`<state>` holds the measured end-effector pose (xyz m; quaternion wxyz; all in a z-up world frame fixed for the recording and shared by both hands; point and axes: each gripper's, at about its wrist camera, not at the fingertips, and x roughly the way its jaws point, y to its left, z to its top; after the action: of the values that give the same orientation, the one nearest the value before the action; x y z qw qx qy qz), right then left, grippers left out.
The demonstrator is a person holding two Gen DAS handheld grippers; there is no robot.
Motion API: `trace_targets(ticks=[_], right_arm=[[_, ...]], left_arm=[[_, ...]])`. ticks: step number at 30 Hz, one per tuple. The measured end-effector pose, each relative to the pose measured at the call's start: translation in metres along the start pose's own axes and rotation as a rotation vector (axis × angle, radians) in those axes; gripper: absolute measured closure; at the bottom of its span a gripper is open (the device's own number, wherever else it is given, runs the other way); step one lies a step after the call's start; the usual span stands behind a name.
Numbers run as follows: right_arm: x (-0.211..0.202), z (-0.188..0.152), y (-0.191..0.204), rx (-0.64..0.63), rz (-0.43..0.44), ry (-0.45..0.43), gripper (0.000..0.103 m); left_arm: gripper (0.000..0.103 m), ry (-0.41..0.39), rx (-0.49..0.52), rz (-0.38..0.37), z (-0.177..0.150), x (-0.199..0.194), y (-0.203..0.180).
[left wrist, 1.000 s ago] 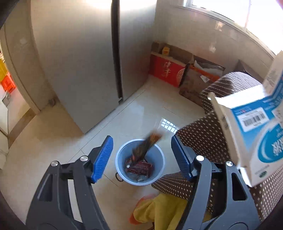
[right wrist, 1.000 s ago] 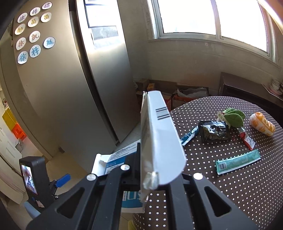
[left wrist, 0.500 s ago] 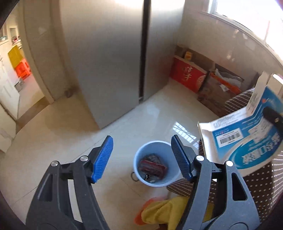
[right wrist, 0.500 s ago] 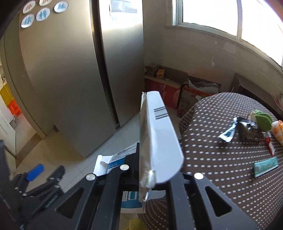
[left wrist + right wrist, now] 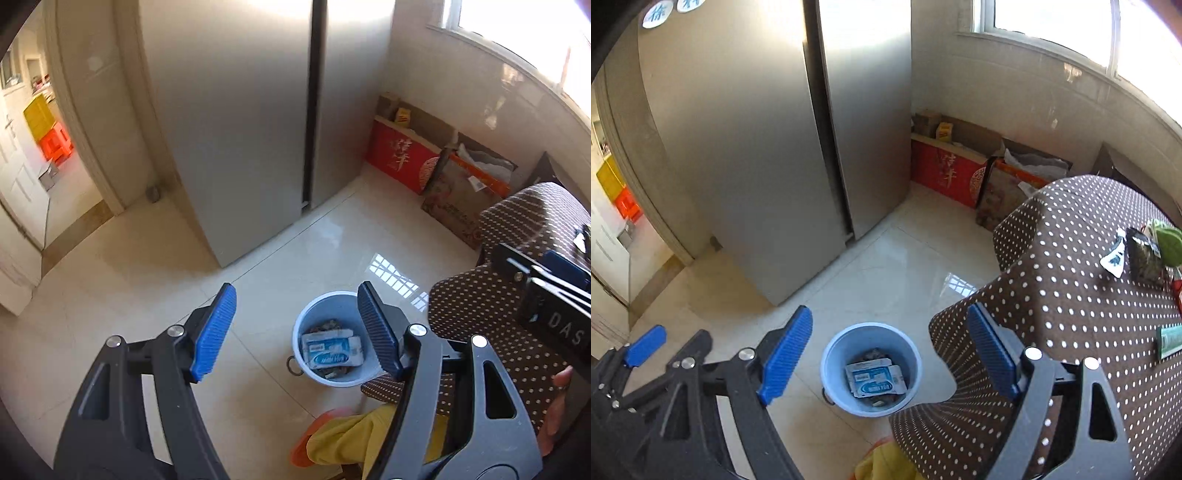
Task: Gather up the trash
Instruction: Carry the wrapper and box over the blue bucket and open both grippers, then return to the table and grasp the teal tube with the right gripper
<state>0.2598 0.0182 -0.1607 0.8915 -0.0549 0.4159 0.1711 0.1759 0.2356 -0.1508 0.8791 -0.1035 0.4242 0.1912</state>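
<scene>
Both grippers, left [image 5: 297, 328] and right [image 5: 890, 356], hang with jaws wide and empty, the right's just opened, above the bin [image 5: 834, 354] holding the carton [image 5: 875, 380].

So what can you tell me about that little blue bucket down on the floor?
The blue bucket is a small, round, pale blue pail that looks like plastic. It stands upright and open on the glossy cream floor tiles, close beside the dotted tablecloth. A small ring shows at its base. Inside, a flattened blue-and-white carton lies on top of darker wrappers.
</scene>
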Motion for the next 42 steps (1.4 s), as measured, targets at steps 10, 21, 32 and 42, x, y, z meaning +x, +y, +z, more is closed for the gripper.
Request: trace_targets(ticks=[10,21,32,42], right_arm=[[-0.05,0.003,-0.032,0.075,0.043,-0.061,0.019],[-0.089,-0.01,-0.109,0.192,-0.065,-0.111,0.017],[-0.093,-0.026,-0.236,0.467,-0.332,-0.056,0.016],[-0.062,-0.036,-0.28,0.565,-0.522,0.07,0.017]], left_arm=[[0.035,-0.086,0.099,-0.064,0.006,-0.046,-0.051],[0.031,-0.146,0.204,-0.158,0.001,-0.086,-0.121],[0.027,-0.142,0.317,-0.25,-0.002,-0.091,-0.196],[0.027,-0.093,0.356,-0.28,-0.004,-0.073,-0.225]])
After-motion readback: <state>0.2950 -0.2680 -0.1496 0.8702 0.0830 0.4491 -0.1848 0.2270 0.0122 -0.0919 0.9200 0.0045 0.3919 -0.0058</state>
